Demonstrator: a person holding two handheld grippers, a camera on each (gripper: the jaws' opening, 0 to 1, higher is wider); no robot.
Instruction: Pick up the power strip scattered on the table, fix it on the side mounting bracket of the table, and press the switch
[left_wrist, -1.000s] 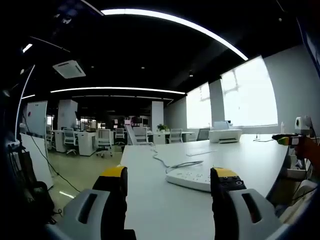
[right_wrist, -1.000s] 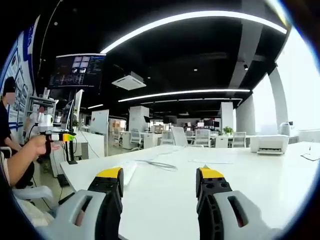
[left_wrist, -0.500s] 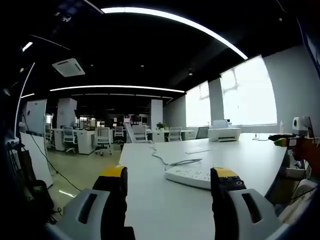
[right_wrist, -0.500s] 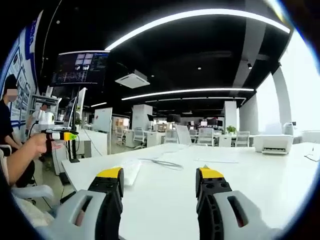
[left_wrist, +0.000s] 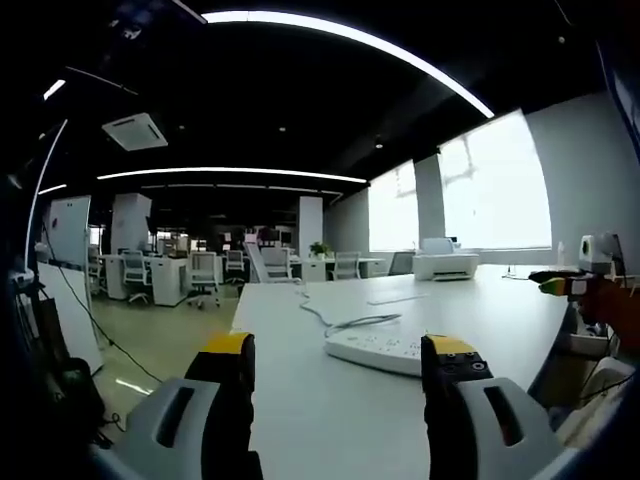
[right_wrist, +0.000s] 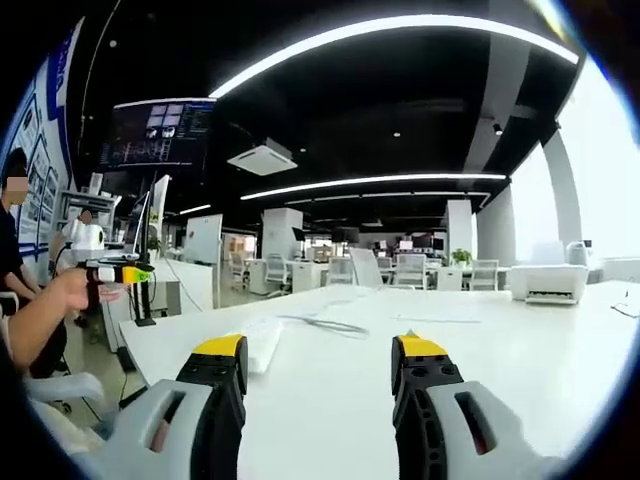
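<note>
A: On the white table (left_wrist: 330, 400), just ahead of our left gripper (left_wrist: 338, 352), the power strip (left_wrist: 378, 350) is lying flat, its cable (left_wrist: 340, 322) curling away toward the far edge.

B: Noted. Since a second ago the strip and table edge are drifting slightly leftward and lower in the left gripper view. We are reading that as our own hand moving, not the strip.

A: Agreed. It is sitting beside the right-hand jaw in that view, partly hidden behind its tip, not between the jaws. So we are judging the pick as not yet begun.

B: Jaws on the left?

A: Standing wide apart, yellow tips level, nothing between them and nothing touching them.

B: We are seeing the same on the right gripper (right_wrist: 318, 352): jaws spread wide, holding nothing. In the right gripper view the power strip (right_wrist: 260, 342) is showing just past the left-hand jaw, near the table's (right_wrist: 330, 400) near corner, with the cable (right_wrist: 320, 325) looping beyond it.

A: That view is barely changing against the earlier ones; the ceiling lights are sitting a touch differently.

B: A printer (left_wrist: 446, 264) is standing at the far side, well apart from the strip. We are not making out the mounting bracket.
</note>
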